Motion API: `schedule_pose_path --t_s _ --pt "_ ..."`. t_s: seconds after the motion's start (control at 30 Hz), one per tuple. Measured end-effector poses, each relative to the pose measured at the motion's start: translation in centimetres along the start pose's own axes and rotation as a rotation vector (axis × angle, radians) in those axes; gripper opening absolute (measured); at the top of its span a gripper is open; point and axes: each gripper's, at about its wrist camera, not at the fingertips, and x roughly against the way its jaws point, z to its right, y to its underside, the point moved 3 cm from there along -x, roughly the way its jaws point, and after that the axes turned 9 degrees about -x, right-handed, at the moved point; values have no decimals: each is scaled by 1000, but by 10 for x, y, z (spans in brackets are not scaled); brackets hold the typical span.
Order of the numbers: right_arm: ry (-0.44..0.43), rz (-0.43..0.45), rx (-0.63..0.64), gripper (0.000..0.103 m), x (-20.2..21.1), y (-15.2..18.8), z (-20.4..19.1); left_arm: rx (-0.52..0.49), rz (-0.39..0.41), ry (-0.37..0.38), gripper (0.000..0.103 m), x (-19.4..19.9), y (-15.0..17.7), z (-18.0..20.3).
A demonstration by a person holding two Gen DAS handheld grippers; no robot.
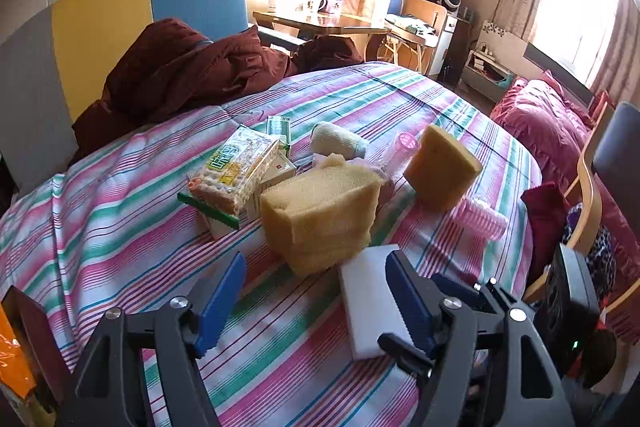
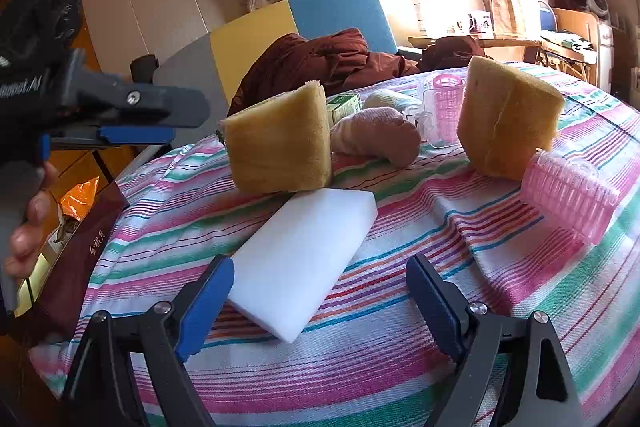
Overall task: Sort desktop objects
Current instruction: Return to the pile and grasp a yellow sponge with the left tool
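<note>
1. Striped bedspread (image 1: 120,227), pink, green and white, serving as the work surface.

2. White foam block (image 2: 304,259), flat, rectangular, lying on the bedspread at the near edge of the pile. It touches the base of item 3. No markings.

3. Yellow sponge (image 1: 320,215), large, coarse, standing on edge at the centre. A second yellow sponge (image 1: 442,167) stands tilted to its right, apart from it.

4. Cracker packet (image 1: 234,171), clear wrap, green and yellow label with large characters, not legible. It rests on small white boxes (image 1: 276,171); print on these is too small to read.

5. Green and white carton (image 2: 344,107) behind item 3; lettering unreadable.

6. Pink plastic rollers: 1 (image 2: 568,195) lying on its side just beside the second sponge, 1 (image 2: 446,103) upright further back.

7. Rolled cloth, beige-pink (image 2: 376,139), between the 2 sponges. A pale roll (image 1: 336,141) lies behind it.

8. Dark red box (image 2: 80,255) at the left edge of the bed, gold characters printed down its lid; orange wrapper (image 2: 80,199) behind.

9. Left gripper (image 1: 312,303): fingers spread wide, nothing between them, hovering over the bedspread with the right blue pad over the foam block's left side. Body lettering in the right wrist view ends ".AI". A hand (image 2: 28,227) grips its handle.

10. Right gripper (image 2: 320,303): fingers parted, empty, the foam block's near corner lying between them.
</note>
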Motion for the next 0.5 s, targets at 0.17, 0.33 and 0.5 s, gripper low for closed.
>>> schedule_pose_path --t_s 0.17,0.33,0.5 --pt "-35 13 -4 93 0 0 2 71 1 -55 100 -19 -11 9" --pt "-72 24 -15 94 3 2 5 65 -37 -102 103 -42 -15 21" --pt "-92 28 -14 96 3 2 6 65 -79 -132 103 -61 -19 21"
